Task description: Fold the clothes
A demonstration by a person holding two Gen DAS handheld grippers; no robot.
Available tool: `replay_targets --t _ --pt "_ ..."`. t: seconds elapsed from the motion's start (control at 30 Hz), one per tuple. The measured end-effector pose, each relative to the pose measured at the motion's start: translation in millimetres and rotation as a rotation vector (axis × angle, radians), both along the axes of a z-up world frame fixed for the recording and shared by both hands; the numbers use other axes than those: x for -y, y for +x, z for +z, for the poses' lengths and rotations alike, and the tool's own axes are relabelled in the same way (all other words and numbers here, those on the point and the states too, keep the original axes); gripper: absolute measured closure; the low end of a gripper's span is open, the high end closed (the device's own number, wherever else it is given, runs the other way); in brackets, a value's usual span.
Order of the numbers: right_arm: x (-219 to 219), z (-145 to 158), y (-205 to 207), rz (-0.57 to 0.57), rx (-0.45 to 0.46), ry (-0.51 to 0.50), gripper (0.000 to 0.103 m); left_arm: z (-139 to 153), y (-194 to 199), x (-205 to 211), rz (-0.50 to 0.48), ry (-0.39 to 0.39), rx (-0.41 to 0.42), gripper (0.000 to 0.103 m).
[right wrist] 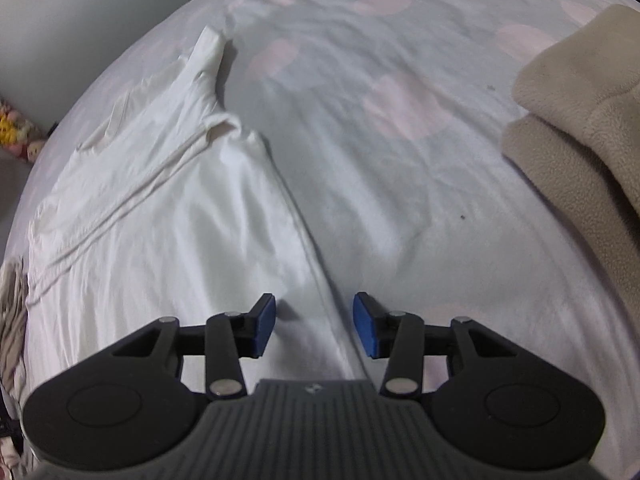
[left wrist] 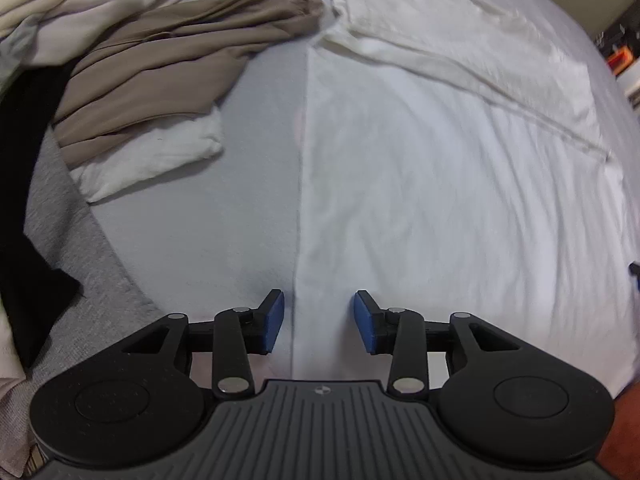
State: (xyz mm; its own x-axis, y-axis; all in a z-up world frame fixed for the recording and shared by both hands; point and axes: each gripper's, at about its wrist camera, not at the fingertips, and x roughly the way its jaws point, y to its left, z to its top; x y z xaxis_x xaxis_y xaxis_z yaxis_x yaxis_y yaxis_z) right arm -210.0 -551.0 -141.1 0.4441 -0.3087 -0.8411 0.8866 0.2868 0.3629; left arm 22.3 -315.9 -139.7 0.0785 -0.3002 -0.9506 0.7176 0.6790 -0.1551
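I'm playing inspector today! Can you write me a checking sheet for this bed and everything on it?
Surface: bed sheet, pale with faint pink spots, wrinkled.
Job's things: white garment spread flat; tan garment loosely folded on a pile.
Clutter: black cloth, beige fleece blanket.
Grippers: left gripper and right gripper open, each over an edge of the white garment, holding nothing.
Cables: nothing seen.
Surroundings: soft toys, blurry shelves.

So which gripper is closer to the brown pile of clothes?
Left. The left gripper sits at the white shirt's edge nearest the brown pile. The right gripper is at the shirt's opposite edge, farther away.
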Motion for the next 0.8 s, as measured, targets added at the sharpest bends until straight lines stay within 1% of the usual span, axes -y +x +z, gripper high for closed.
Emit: replay_targets --t 0.07,0.1,0.13,0.17,0.23,0.33,0.4,0.5,0.6,0.8 --pt "-3.4 1.5 1.6 0.017 -0.011 0.002 0.078 -0.7 -4.2 2.3 -0.009 0.011 0.02 0.068" --pt "-5.1 2.3 2.5 0.028 -0.014 0.003 0.083 -0.4 -5.1 2.3 -0.009 0.01 0.024 0.072" --pt "-7.0 3.2 3.7 0.042 -0.015 0.003 0.09 0.2 -4.7 1.4 -0.007 0.002 0.023 0.078" --pt "-8.8 4.1 5.9 0.055 -0.018 -0.001 0.093 0.6 -3.9 0.1 -0.002 -0.006 0.02 0.081" --pt "-13.4 6.7 8.9 0.075 -0.021 -0.019 0.095 0.7 -0.2 -4.1 0.019 -0.025 0.009 0.092" --pt "-16.8 10.4 9.3 0.079 -0.007 -0.044 0.097 1.5 3.8 -9.6 0.044 -0.063 -0.009 0.098" --pt "-17.5 13.7 7.8 0.068 0.009 -0.061 0.098 3.2 5.5 -12.1 0.056 -0.089 -0.015 0.1" --pt "-17.9 20.0 1.5 0.036 0.043 -0.105 0.099 9.9 5.0 -13.6 0.057 -0.133 0.0 0.101" --pt "-20.3 29.1 -4.7 0.017 0.084 -0.165 0.099 18.9 2.4 -14.0 0.051 -0.178 0.044 0.101" --pt "-20.0 40.0 -0.3 0.003 0.107 -0.27 0.099 36.6 2.3 -17.4 0.081 -0.293 0.133 0.101"
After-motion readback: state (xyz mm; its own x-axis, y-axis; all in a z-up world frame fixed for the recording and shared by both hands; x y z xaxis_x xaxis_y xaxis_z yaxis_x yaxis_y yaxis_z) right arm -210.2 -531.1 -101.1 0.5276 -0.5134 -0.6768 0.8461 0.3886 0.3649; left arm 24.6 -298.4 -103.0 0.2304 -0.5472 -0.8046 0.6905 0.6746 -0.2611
